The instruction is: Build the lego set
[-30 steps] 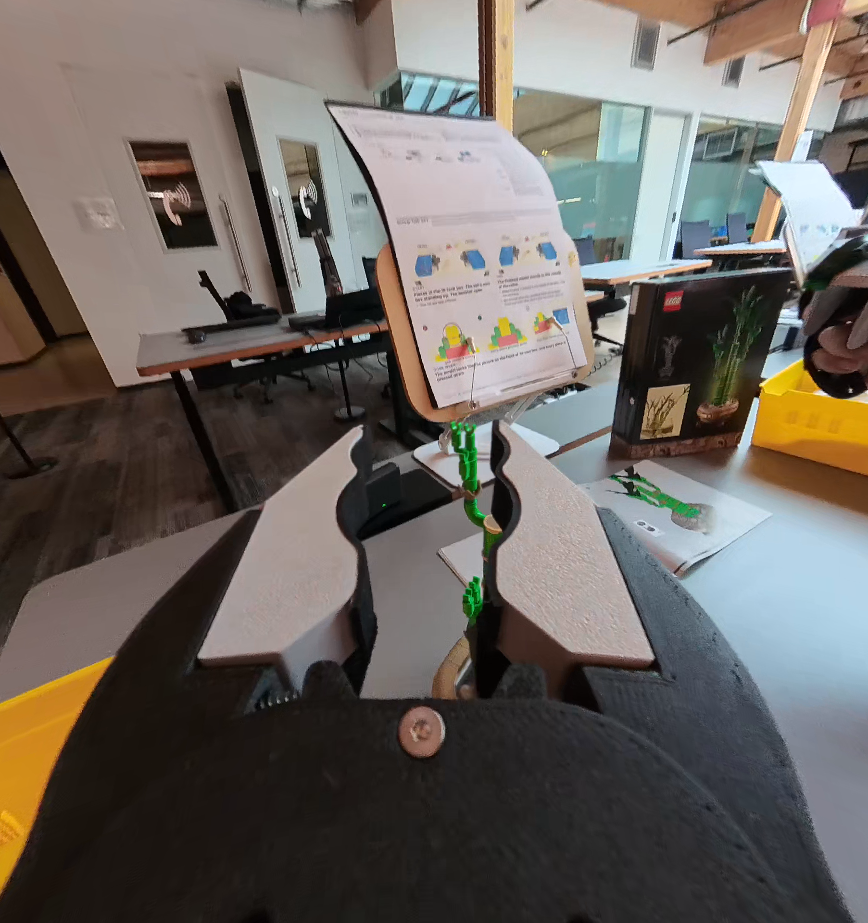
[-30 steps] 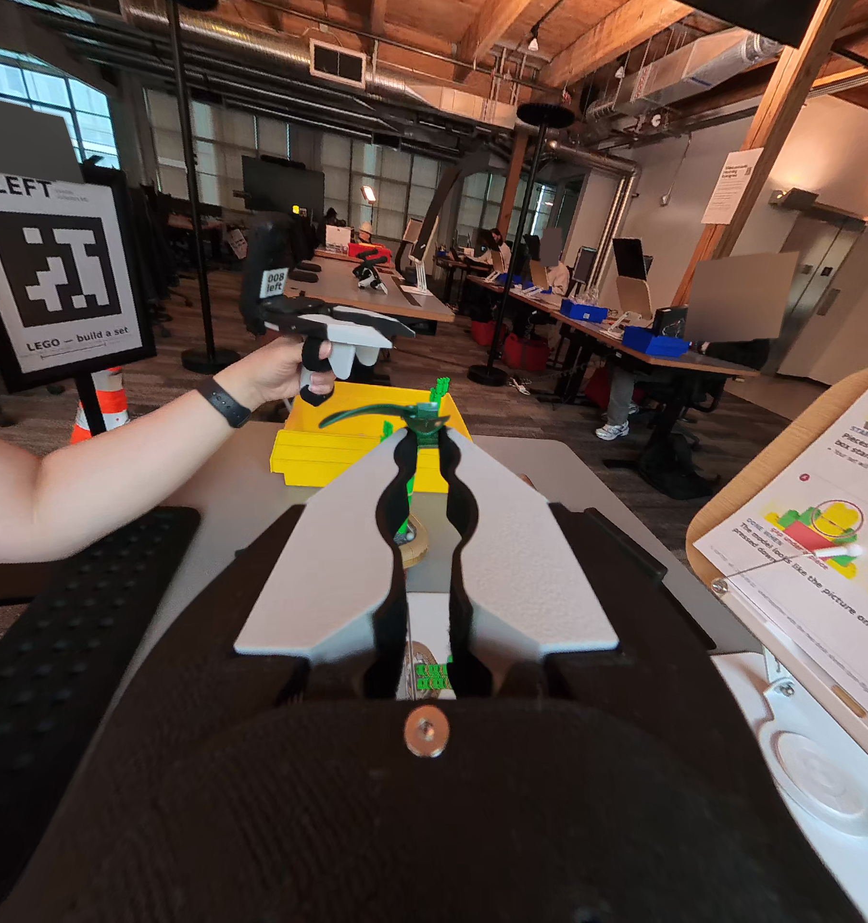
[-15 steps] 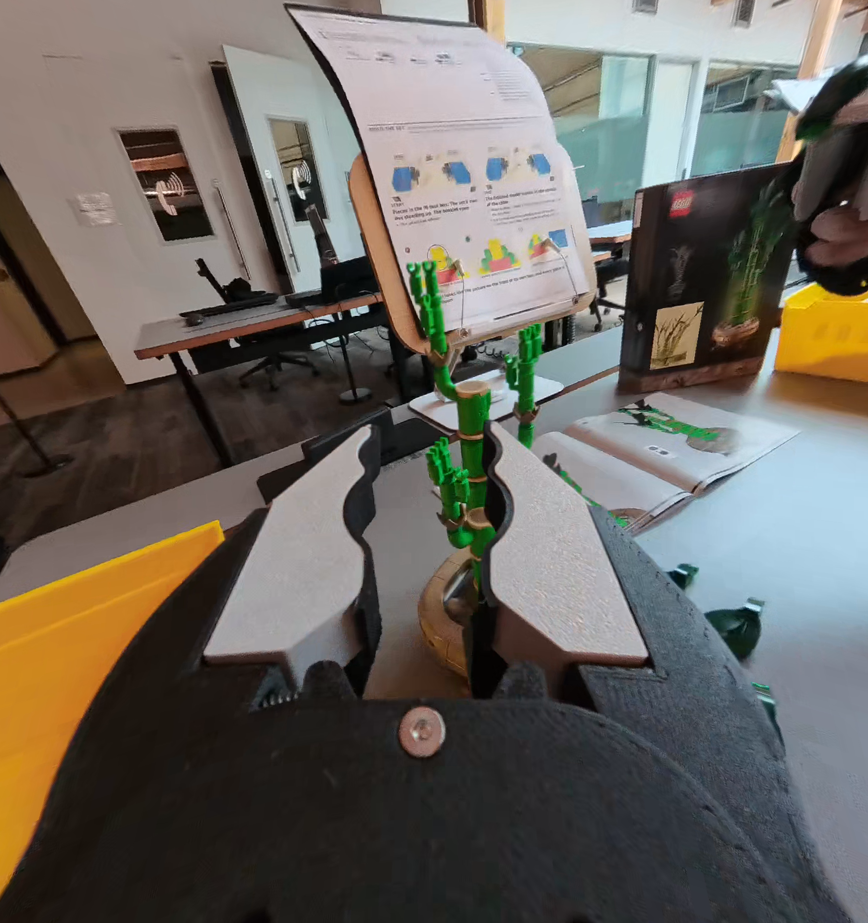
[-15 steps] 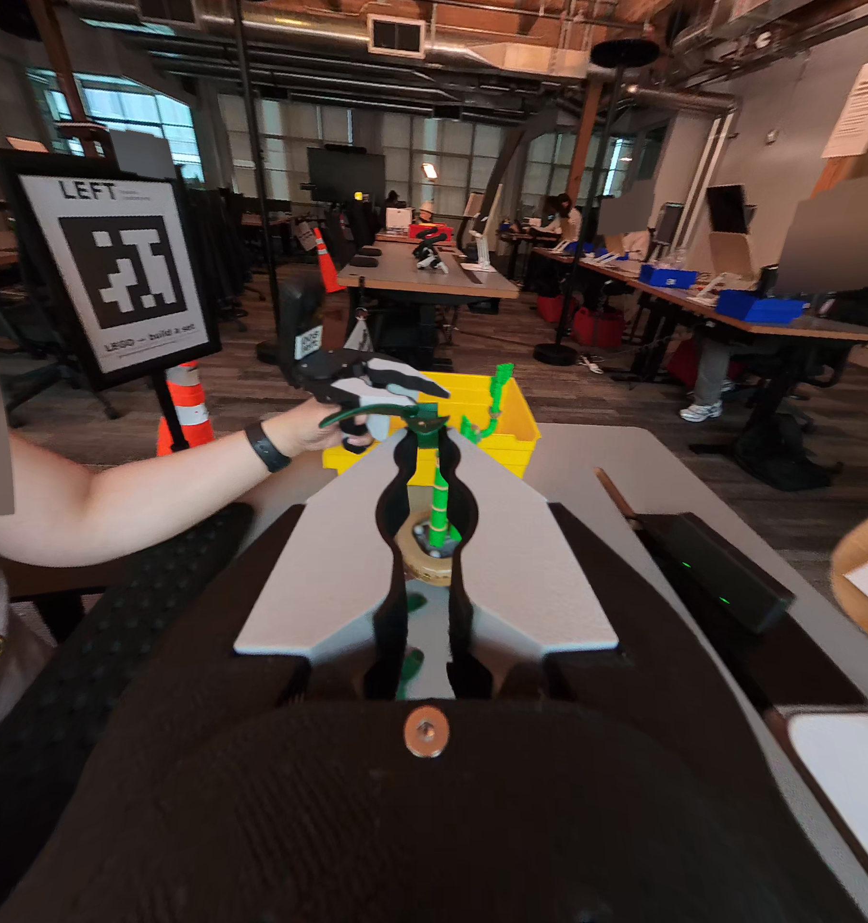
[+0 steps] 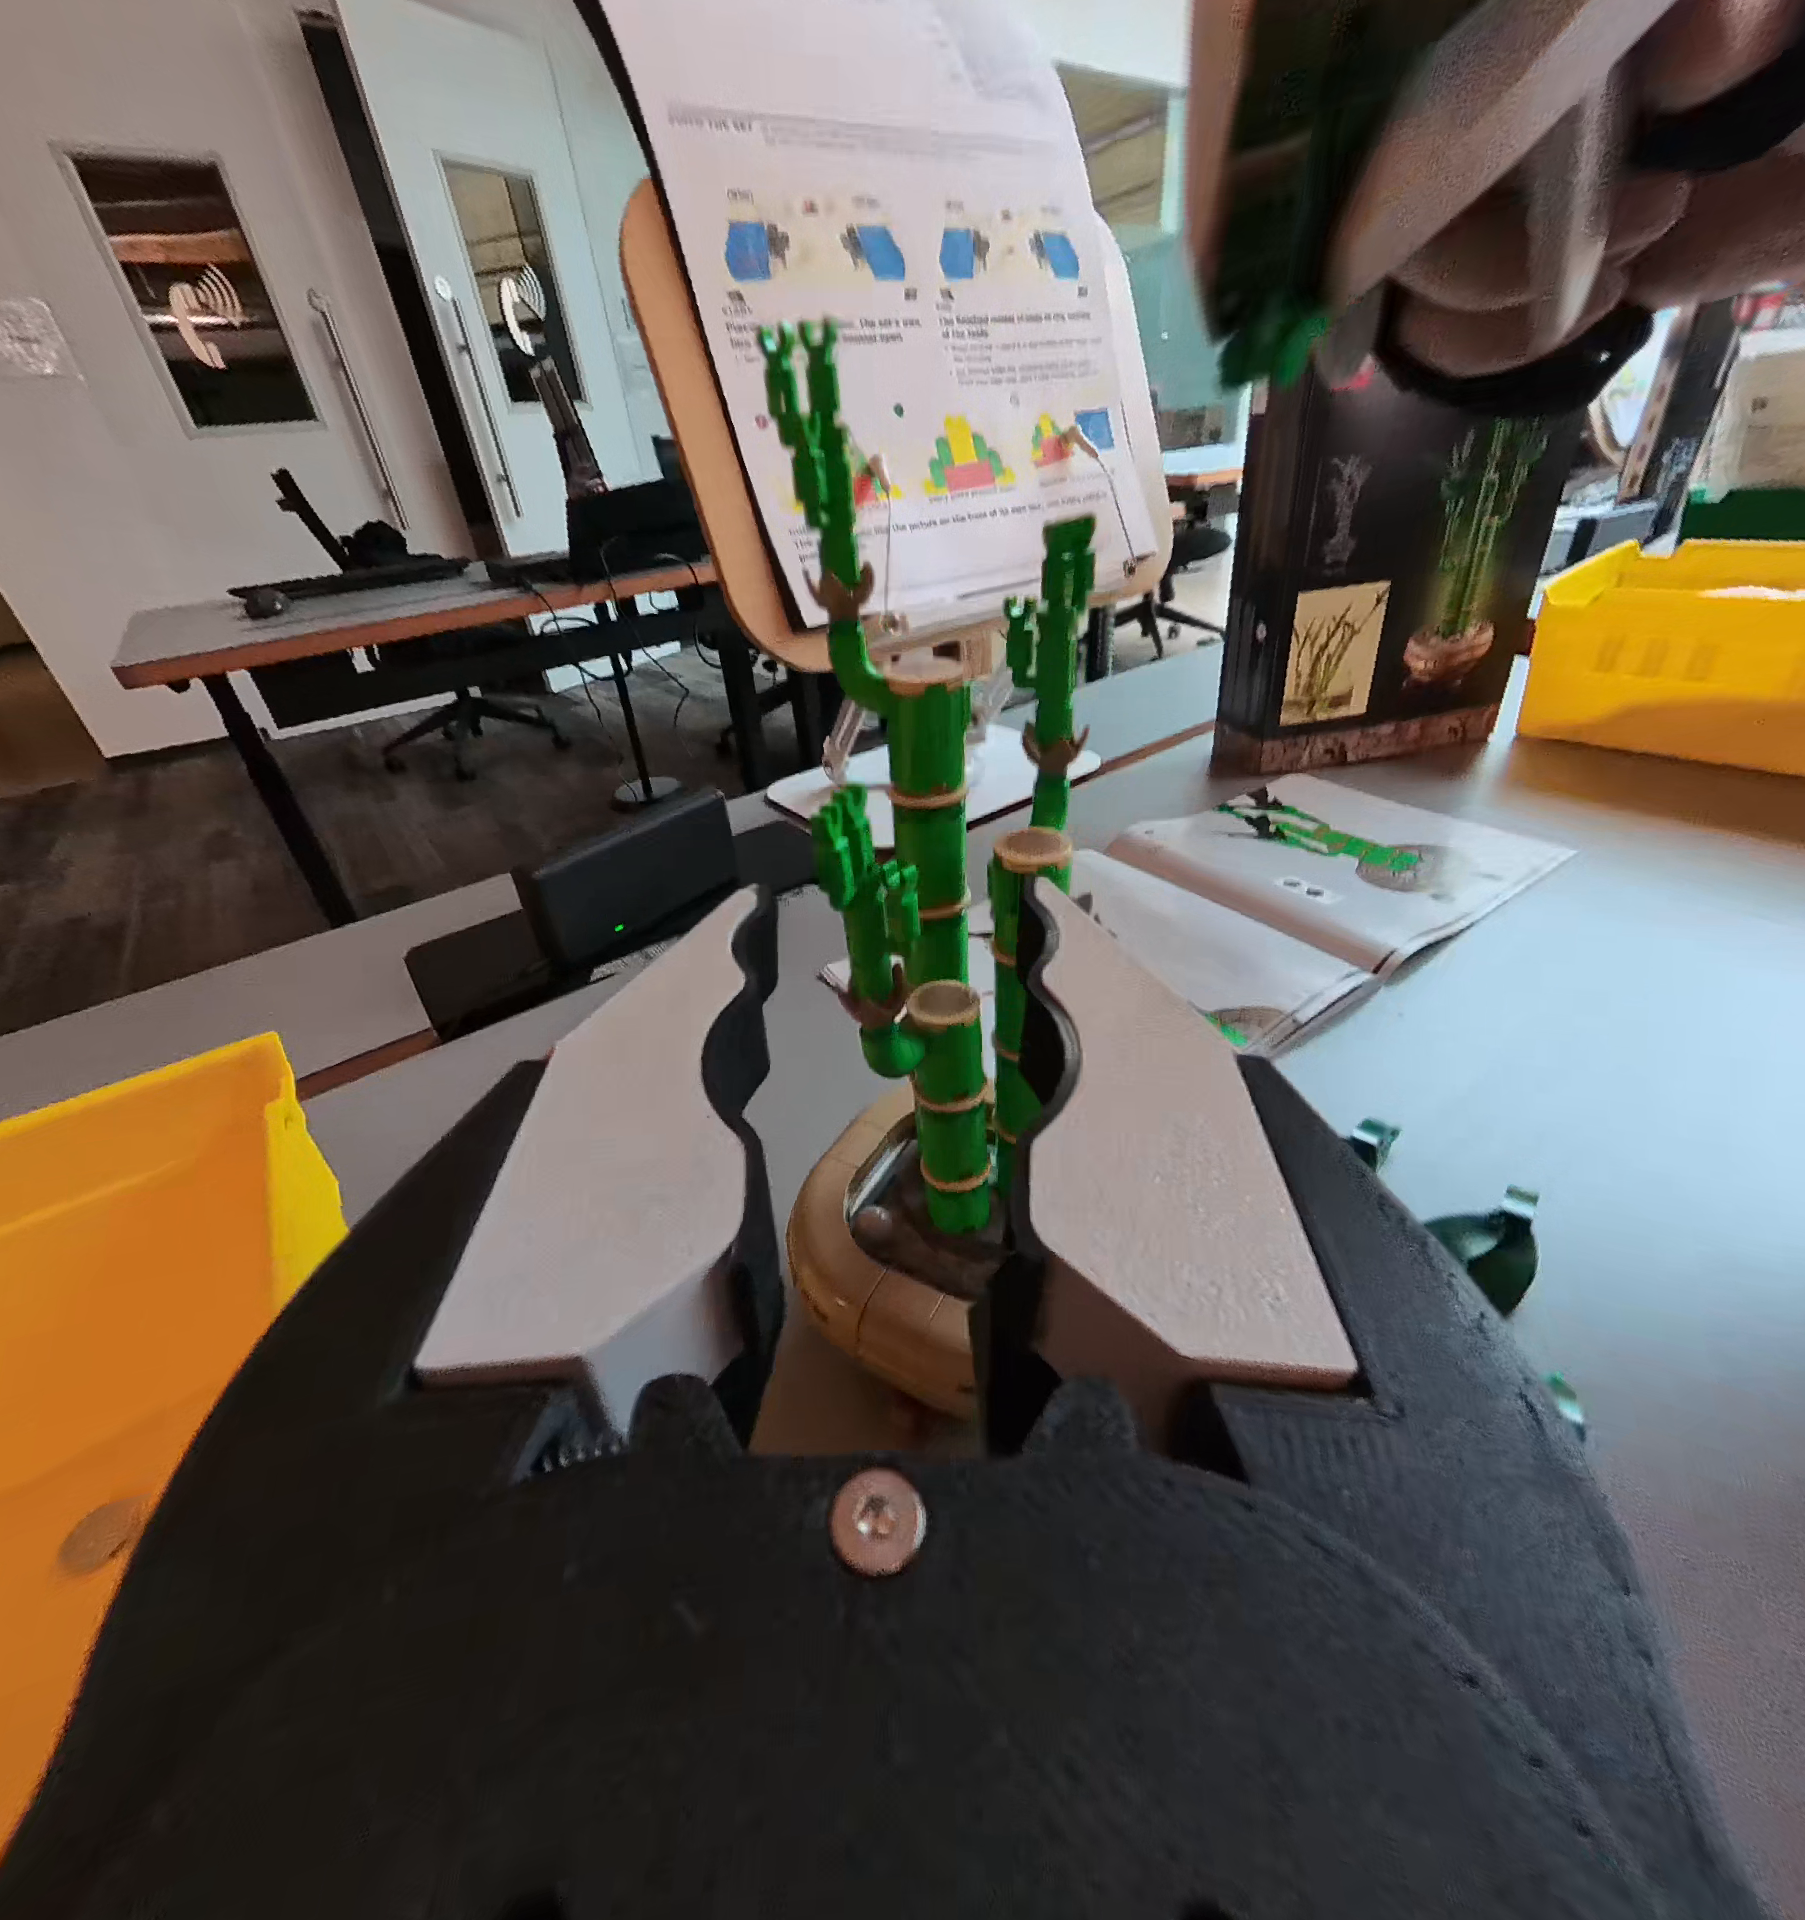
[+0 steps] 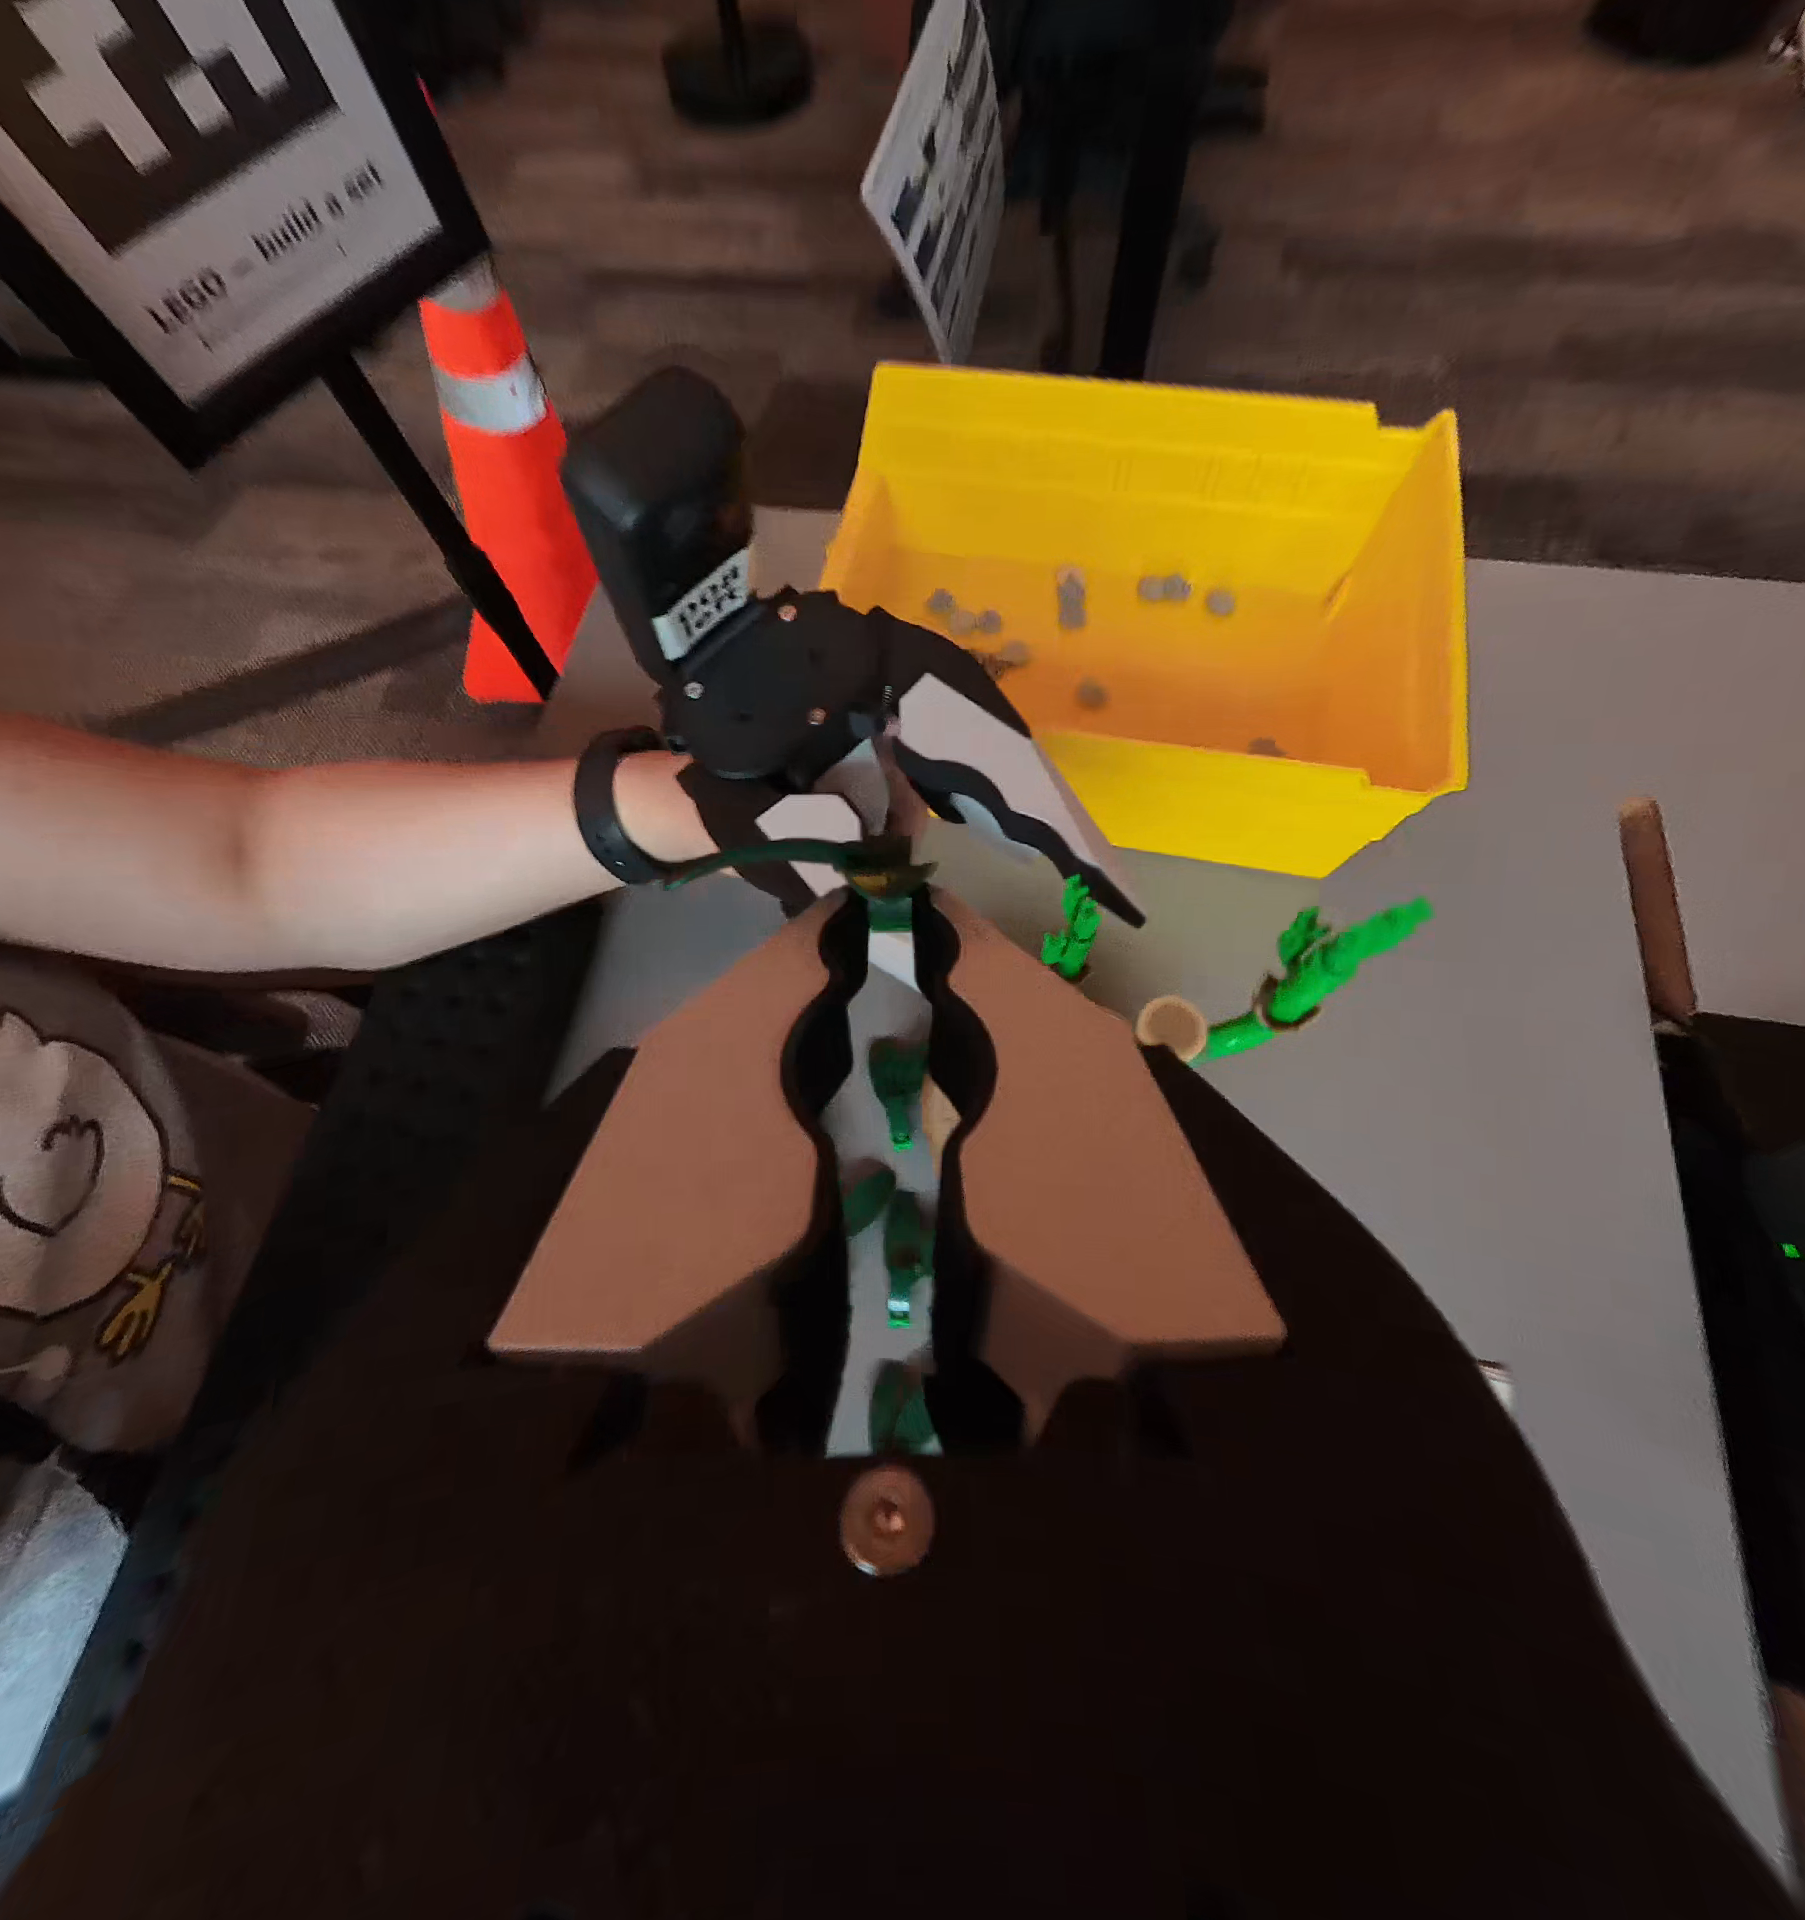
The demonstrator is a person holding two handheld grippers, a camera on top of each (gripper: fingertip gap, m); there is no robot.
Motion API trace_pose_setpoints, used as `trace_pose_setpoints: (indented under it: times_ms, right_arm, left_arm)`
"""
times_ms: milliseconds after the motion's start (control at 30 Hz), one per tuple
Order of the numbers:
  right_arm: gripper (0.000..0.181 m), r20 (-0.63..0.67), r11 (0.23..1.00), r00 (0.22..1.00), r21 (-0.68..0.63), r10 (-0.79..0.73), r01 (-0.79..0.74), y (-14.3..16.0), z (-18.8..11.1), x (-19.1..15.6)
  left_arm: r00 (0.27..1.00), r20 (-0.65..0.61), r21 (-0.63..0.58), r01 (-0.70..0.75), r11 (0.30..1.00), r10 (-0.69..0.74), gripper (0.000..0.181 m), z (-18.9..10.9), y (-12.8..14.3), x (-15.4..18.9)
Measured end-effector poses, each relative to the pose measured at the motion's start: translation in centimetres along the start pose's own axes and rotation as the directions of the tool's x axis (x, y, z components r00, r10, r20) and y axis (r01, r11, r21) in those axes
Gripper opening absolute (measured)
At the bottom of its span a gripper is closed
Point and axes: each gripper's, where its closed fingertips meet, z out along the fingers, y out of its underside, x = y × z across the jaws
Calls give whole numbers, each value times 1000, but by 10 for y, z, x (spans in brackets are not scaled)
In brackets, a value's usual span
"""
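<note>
left tongs (image 5: pixel 898 1039): spread fairly wide around the lego bamboo plant (image 5: pixel 929 997). The right finger looks pressed against one stalk, the left finger stands clear, so nothing is really clamped.
right tongs (image 6: pixel 882 935): nearly closed on a dark green leaf piece (image 6: pixel 877 883), pinched right at the tips with a thin curved blade sticking out to the left.
where the model is: stood upright in its tan pot (image 5: pixel 877 1299) on the grey tabletop (image 5: pixel 1604 1039), between the left tongs' fingers. Stalks run straight up, so the long axis is vertical.
key relation: the right tongs are seen high in the left wrist view (image 5: pixel 1282 322), above and to the right of the stalk tops, so the leaf probably has to be brought down and leftward onto a stalk. The left tongs are the nearer ones and seem meant for bracing.
spare bits: more dark leaf pieces (image 6: pixel 903 1101) are scattered on the tabletop under the right tongs, and small grey parts sit in the yellow bin (image 6: pixel 1397 665).
changed vs half a second back: the plant now fills more of the left view, so it's been closed in on. The right view has been tipped from level to looking steeply down, and it's blurry.
</note>
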Motion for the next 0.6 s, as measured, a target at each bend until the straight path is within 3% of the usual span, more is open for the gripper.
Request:
trace_pose_setpoints:
  times_ms: [233, 400, 600]
  right_arm:
    - [6, -23, 974, 997, -218, -75, 68, 2, 20, 27]
    - [6, -31, 949, 990, -292, -137, 122, 6, 28, 35]
    - [6, -16, 941, 994, -324, -108, 97, 14, 36, 41]
  left_arm:
    - [996, -24, 22, 82, 996, -81, 32, 1, 5, -5]
    - [999, -17, 13, 37, 999, -37, 21, 4, 10, -3]
    - [999, -28, 50, 41, 998, -40, 13, 4, 5, -1]
